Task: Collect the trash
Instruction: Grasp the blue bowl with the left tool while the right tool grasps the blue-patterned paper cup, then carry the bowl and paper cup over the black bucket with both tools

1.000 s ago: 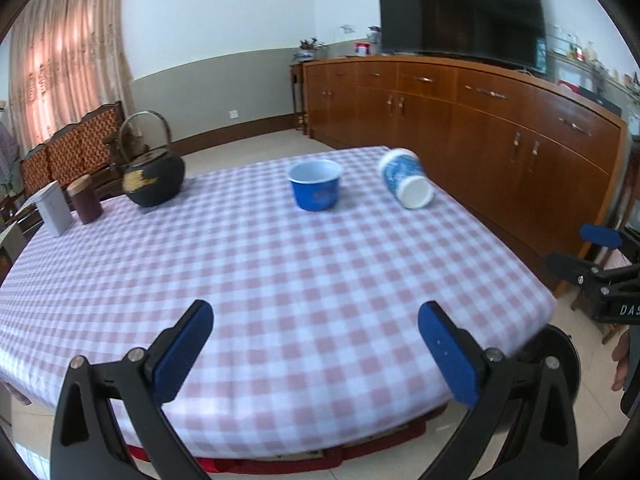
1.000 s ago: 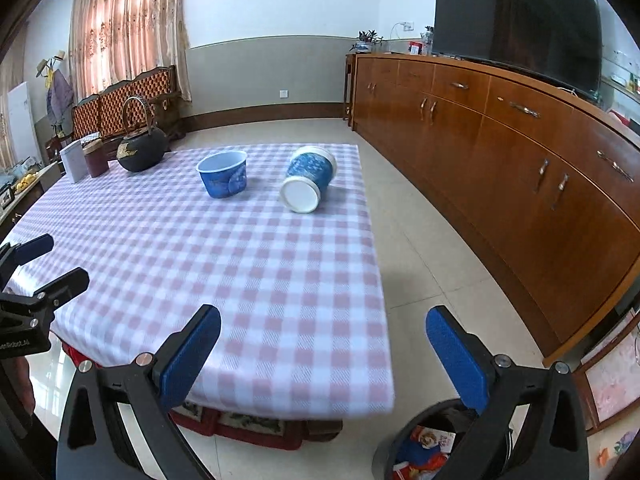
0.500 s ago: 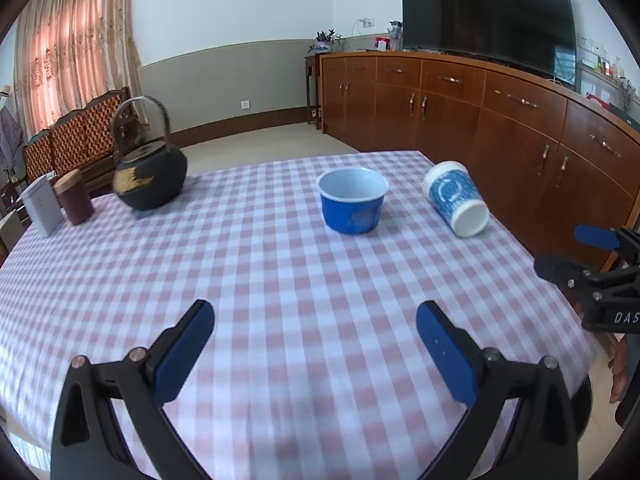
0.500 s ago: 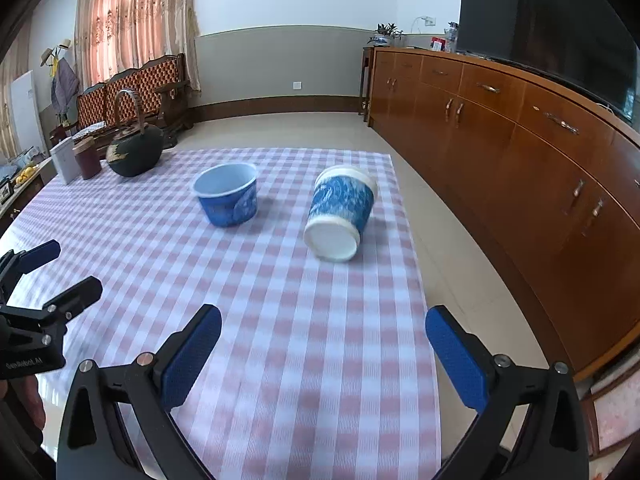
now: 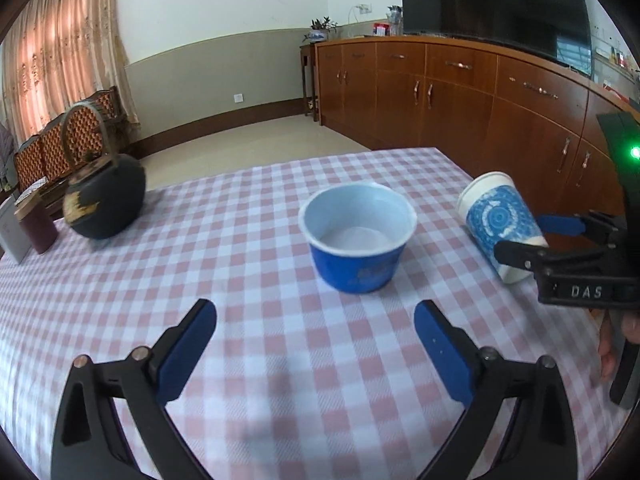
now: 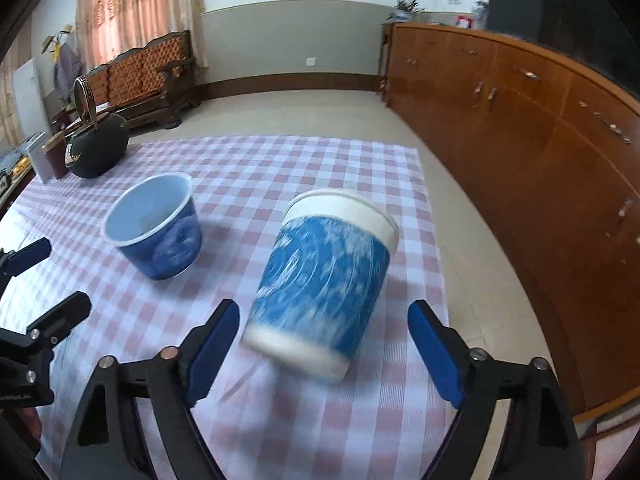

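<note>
The step in hand was the first pickup. The right gripper (image 6: pixel 322 344) had its fingers closing around the tipped paper cup (image 6: pixel 324 280), which lay on the checked surface (image 6: pixel 280 420) between them, its base nearest; blur made contact hard to judge, though they looked clear of it. Next they needed to pinch its sides gently. The left gripper (image 5: pixel 316 344) stood wide, empty, just short of the upright blue bowl (image 5: pixel 358 236).
</note>
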